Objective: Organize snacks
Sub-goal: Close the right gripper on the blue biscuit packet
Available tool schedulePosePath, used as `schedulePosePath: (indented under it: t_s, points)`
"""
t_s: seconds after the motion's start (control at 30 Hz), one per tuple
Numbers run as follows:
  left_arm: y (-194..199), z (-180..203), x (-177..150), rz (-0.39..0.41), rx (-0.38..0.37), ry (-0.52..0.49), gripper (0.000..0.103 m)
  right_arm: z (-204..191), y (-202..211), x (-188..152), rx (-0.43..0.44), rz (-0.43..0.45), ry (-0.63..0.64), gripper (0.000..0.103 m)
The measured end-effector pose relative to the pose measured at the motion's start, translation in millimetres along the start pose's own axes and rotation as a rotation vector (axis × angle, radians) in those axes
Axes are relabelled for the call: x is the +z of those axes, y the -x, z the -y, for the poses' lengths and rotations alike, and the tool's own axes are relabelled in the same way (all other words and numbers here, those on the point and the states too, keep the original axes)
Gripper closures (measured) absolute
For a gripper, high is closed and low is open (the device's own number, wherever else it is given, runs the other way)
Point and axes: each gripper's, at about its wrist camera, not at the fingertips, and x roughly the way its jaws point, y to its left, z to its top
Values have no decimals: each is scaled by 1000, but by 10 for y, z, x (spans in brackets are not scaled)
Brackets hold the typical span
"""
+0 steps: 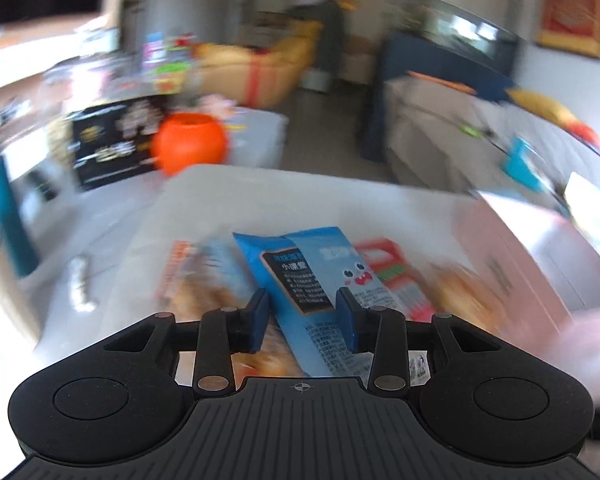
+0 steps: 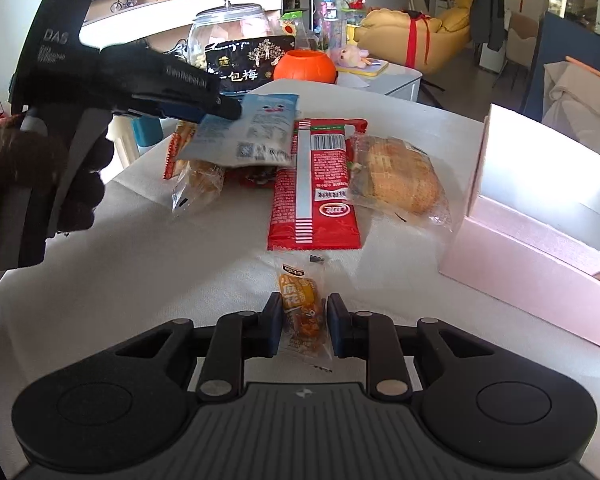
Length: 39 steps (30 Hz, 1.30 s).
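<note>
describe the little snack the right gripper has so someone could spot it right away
Start at the white table with the pink box on its right side. Nearer the camera than the long red packet lies a small clear-wrapped snack, pinched by the right gripper. It is the smallest packet, with an orange-yellow label.

Left tool [image 1: 303, 314] clamping blue snack packet [image 1: 320, 280], blurred, seemingly bread-like snacks below, orange pumpkin bucket [image 1: 190, 144] beyond

Lifted blue packet [image 2: 252, 128]; small orange packet [image 2: 302, 312] tabletop.
</note>
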Motion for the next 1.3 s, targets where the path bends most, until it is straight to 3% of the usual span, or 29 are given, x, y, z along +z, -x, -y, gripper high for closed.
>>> schedulePosePath:
  t_s: [0.1,0.13,0.17,0.27,0.47,0.63,0.73,0.83,0.9,1.0,1.03,1.07,1.17,1.3]
  points:
    - [68,166,-135,-26,-83,-92,63,36,25,13,-12,12,-15,70]
    - [96,200,-180,-31,-101,-107,63,44,25,25,-19,24,-20,61]
    - [116,202,-224,-39,-114,-112,63,55,45,44,-23,38,-27,51]
    - [231,159,-296,-44,-126,-73,64,115,130,128,-8,89,-66,37]
    - [541,-121,-276,41,13,113,64,155,-4,598,38,113,-187,29]
    - [608,-185,-247,72,36,160,64,117,-458,1135,70,25,-290,29]
    - [627,-201,-252,80,40,156,64,46,-775,1349,33,-50,-309,29]
    - [652,-235,-296,77,44,155,64,-66,-1017,1412,-54,-103,-242,20]
    - [661,-264,-337,77,41,164,64,-79,-989,1375,-53,-90,-211,23]
    - [665,-248,-385,70,23,184,64,5,-779,1299,31,-77,-219,40]
    - [662,-229,-394,68,10,184,64,45,-670,1265,69,-65,-212,77]
    - [658,-199,-404,65,-8,180,64,69,-587,1239,111,-80,-200,89]
    - [629,-97,-439,43,-56,159,64,155,-374,1102,159,-109,-191,89]
    - [538,33,-496,-7,-98,131,64,228,-160,824,91,-99,-143,87]
